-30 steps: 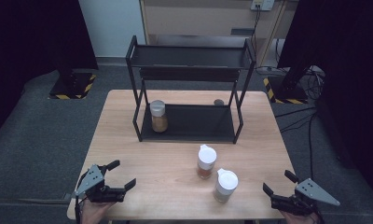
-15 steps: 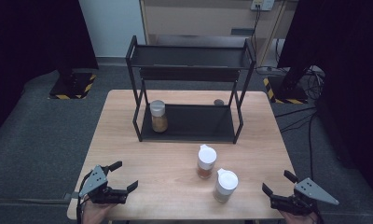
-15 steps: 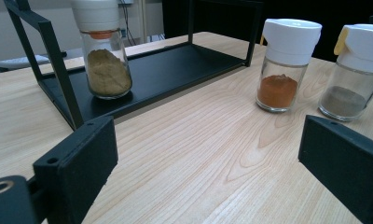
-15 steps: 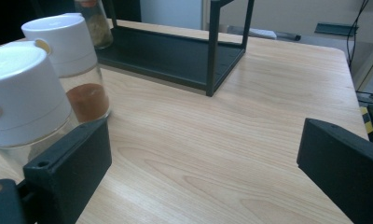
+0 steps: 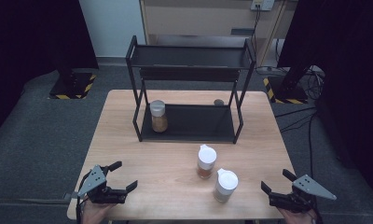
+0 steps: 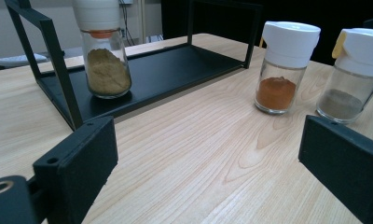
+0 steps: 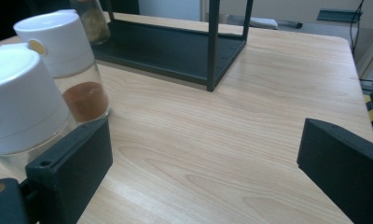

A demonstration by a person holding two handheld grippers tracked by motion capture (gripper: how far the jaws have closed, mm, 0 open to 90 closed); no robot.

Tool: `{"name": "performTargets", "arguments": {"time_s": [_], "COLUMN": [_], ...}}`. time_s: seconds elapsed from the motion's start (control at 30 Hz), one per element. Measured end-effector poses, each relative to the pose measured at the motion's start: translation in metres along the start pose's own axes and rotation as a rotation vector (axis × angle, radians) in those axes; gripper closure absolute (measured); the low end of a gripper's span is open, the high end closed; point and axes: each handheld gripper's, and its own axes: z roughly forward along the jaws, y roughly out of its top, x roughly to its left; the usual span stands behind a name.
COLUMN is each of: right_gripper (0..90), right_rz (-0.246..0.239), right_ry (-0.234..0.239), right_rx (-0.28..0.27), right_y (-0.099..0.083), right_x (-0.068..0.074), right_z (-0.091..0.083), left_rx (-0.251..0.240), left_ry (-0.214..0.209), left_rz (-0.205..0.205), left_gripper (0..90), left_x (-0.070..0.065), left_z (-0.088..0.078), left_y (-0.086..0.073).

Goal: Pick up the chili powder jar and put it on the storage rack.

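A black two-tier rack stands at the table's far middle, and a jar of tan spice sits on the left of its lower shelf. On the bare wood in front stand an orange-spice jar and a grey-spice jar, both with white caps. My left gripper is open near the front left corner, and my right gripper is open near the front right, just right of the grey-spice jar. The left gripper faces the tan jar, orange jar and grey jar. The right gripper holds nothing; the grey jar stands close beside its left jaw.
A small dark round object lies on the wooden table behind the rack. The rack's upper shelf is bare. Grey floor surrounds the table, with cables at the far right and a cabinet behind.
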Motion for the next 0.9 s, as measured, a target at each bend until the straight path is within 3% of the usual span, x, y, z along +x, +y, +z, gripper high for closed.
{"name": "performTargets", "arguments": {"time_s": [0.23, 0.43, 0.9], "right_gripper": [3.6, 3.5, 3.3], "right_rz": [-0.012, -0.015, -0.073], "right_ry": [0.015, 0.073, 0.157], "right_rx": [0.014, 0.010, 0.077], "right_y": [0.015, 0.043, 0.097], "right_x": [-0.001, -0.002, 0.016], "right_z": [0.000, 0.001, 0.031], "left_rx": [0.004, 0.009, 0.002], "left_ry": [-0.001, -0.002, -0.003], "left_rz": [-0.007, 0.002, -0.006], "left_gripper": [3.6, 3.7, 3.7], "left_x": [0.000, -0.001, 0.001], "left_z": [0.001, 0.001, 0.001], "left_y": [0.000, 0.001, 0.000]}}
